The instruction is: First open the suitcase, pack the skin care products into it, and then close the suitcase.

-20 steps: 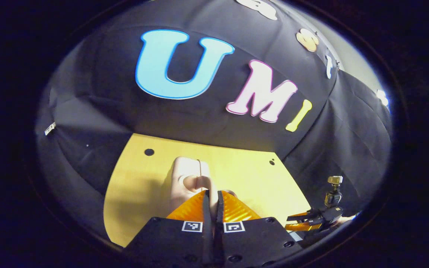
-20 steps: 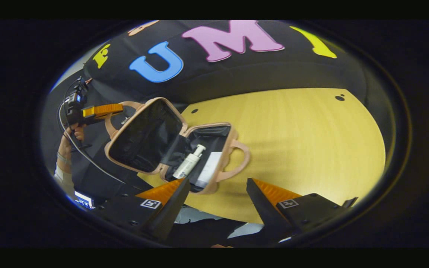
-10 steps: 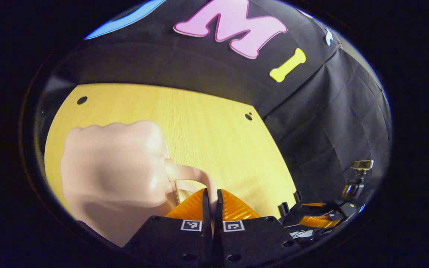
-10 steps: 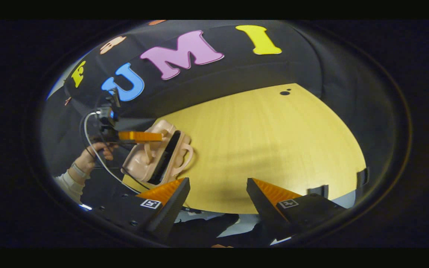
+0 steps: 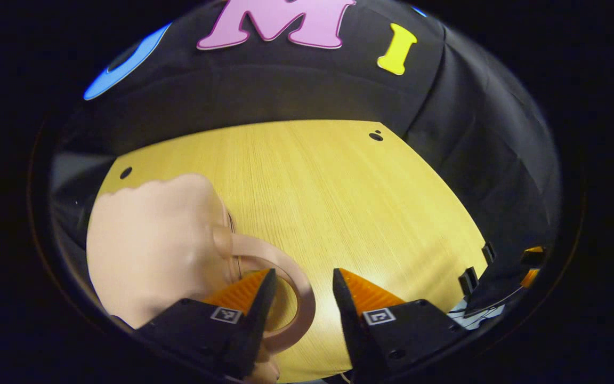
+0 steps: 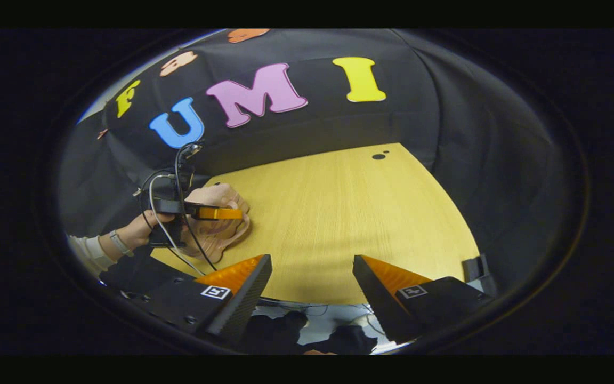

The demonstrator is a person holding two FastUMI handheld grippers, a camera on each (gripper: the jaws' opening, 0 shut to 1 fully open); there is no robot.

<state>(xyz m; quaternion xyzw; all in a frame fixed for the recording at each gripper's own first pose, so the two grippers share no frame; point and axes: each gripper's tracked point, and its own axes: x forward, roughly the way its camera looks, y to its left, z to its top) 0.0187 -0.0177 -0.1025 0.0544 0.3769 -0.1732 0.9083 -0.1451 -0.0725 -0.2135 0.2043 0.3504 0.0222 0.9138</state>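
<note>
We find the suitcase (image 5: 152, 245) lying closed on the table (image 5: 328, 202), close to its left edge in the left gripper view; it is a small, smooth, pale pink hard shell with rounded corners and a matte finish. A loop handle (image 5: 291, 298) of the same pink material, flat and arched, projects from the case toward the near edge. The left gripper (image 5: 299, 298) stands with its jaws released, parted over this handle: one ribbed wedge-shaped finger (image 5: 243, 290) lies inside or behind the loop, the other finger sits on bare wood just beside it, and we cannot tell whether either touches the handle. The table is a light yellow wood-grain board with fine straight lines and small dark round holes near its far corners. In the right gripper view we note the same case (image 6: 216, 234) at the table's left edge, with a hand (image 6: 142, 229) holding the left gripper above it and dark and white cables trailing from that tool. The right gripper (image 6: 312, 277) hangs near the table's near edge, well apart from the case, its jaws released and wide, holding nothing. The skin care products cannot be seen with the lid down.
</note>
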